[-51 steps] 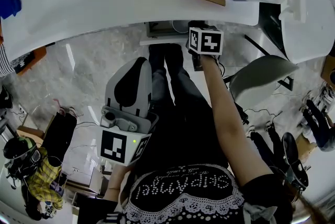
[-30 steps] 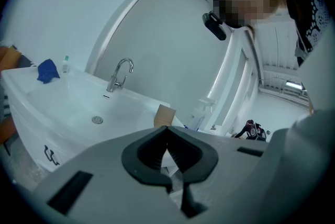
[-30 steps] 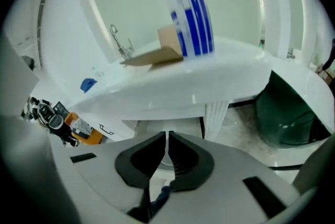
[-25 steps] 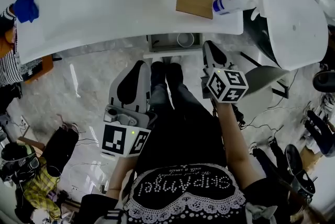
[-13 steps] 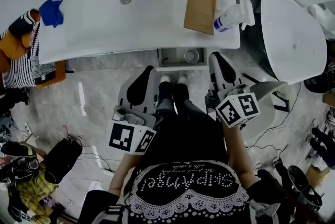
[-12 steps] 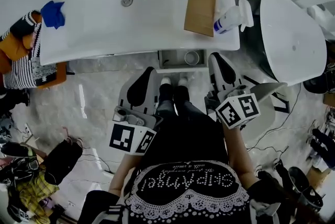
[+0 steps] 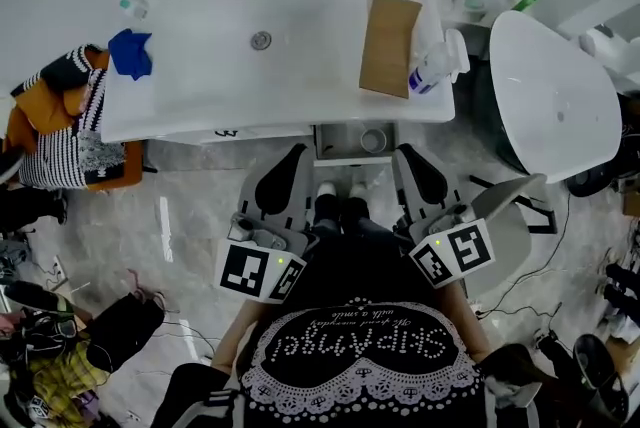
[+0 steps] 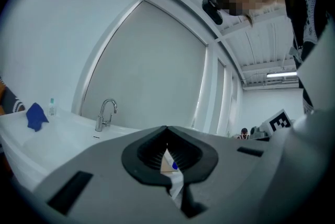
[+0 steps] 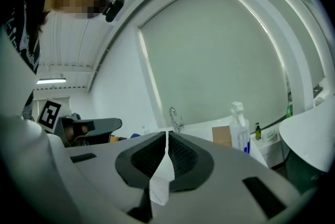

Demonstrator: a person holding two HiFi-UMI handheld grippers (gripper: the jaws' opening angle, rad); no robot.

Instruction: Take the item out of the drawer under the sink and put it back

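Note:
The drawer (image 7: 335,142) under the white sink (image 7: 200,26) stands open, and a small round item (image 7: 373,139) lies in it. Both grippers hover level in front of the person's body, short of the drawer and apart from it. My left gripper (image 7: 297,152) is shut with nothing between its jaws; in the left gripper view (image 8: 167,129) it looks over the sink toward the faucet (image 8: 106,114). My right gripper (image 7: 401,154) is shut and empty too. In the right gripper view (image 9: 167,135) it faces the spray bottle (image 9: 239,129) and the cardboard sheet (image 9: 221,136).
On the sink top lie a cardboard sheet (image 7: 390,44), a spray bottle (image 7: 435,66), a blue cloth (image 7: 130,53) and a small bottle (image 7: 130,7). A large white rounded object (image 7: 555,81) stands at the right. Striped fabric (image 7: 60,131) and bags lie on the marble floor at the left.
The right gripper has come away from the drawer and risen beside the left one. Both grippers rose toward the camera. The view now takes in the whole sink; the drawer stays open.

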